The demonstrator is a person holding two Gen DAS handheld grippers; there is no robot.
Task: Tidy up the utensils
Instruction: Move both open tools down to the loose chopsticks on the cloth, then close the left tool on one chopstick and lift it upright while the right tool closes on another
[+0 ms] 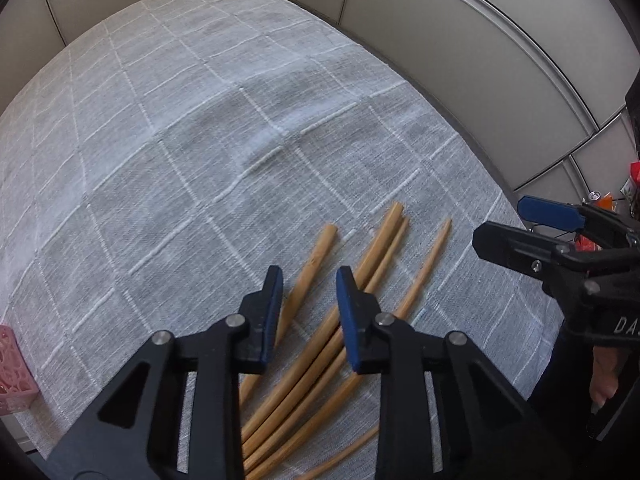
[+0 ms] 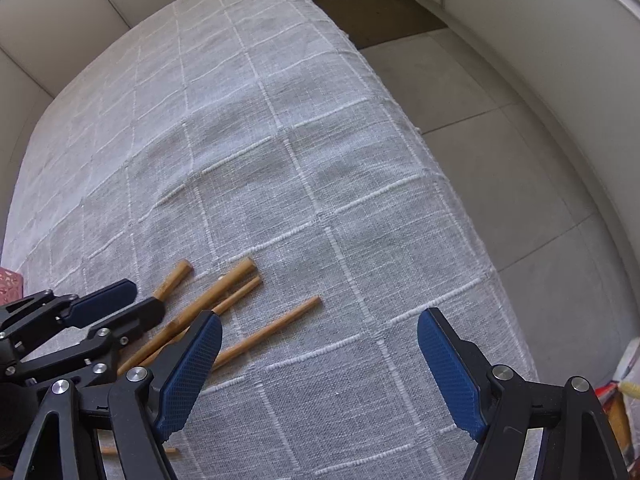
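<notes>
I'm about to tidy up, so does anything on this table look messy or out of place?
Yes. The bamboo chopsticks lie loose on the grey checked tablecloth, fanned out and crossing rather than paired. One sits apart from the bunch. The cloth also has a raised wrinkle. Nothing looks broken or spilled.

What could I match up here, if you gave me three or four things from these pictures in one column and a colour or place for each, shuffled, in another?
Things:
1. chopsticks
2. tablecloth
3. basket
4. right tool

Descriptions:
A. pink, at the cloth's far left edge
B. grey with a white grid
C. tan sticks lying loose under the left tool
D. open wide over bare cloth, holding nothing

Pairs: 1-C, 2-B, 3-A, 4-D
</notes>
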